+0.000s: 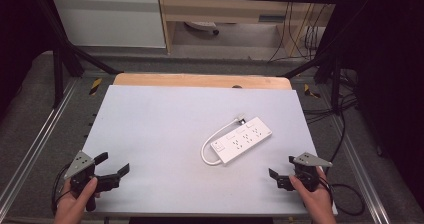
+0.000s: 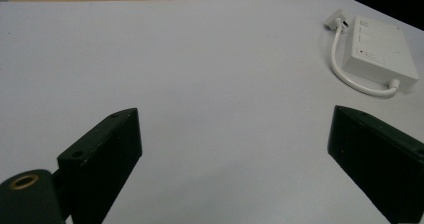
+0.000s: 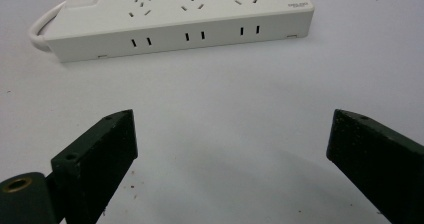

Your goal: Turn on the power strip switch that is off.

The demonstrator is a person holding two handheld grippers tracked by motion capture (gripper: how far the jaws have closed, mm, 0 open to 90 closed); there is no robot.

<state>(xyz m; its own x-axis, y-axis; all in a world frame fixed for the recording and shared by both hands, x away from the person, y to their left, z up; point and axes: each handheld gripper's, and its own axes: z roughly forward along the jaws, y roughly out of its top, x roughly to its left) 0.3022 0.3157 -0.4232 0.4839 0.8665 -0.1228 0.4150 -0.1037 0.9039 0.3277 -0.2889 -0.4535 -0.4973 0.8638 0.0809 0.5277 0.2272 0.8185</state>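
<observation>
Power strip point(image 1: 243, 139) lies flat on the counter point(image 1: 165, 129), right of centre in the high view, set at a slant with its socket face up. Its white cord point(image 1: 214, 143) loops round the lower-left end and runs back along the far side to the plug point(image 1: 241, 118) at the upper end. Nothing is plugged into any socket, as far as the frames show.

Left gripper point(image 1: 113, 166) is at the lower left of the high view, held in a hand point(image 1: 75, 204) over the near edge of the counter. Jaws stand wide apart, nothing between them. In the left gripper view the strip sits in the upper right corner, well apart from the jaws.

Right gripper point(image 1: 281, 171) is at the lower right, held in the other hand point(image 1: 312, 196). Jaws also spread wide and empty. In the right gripper view the strip fills the top of the frame, its long side facing the jaws, near but with bare counter between.

Judgement on progress: at the very start. Neither gripper touches the strip, cord or plug. All handling is left to do; the right gripper is the better placed to reach first.
</observation>
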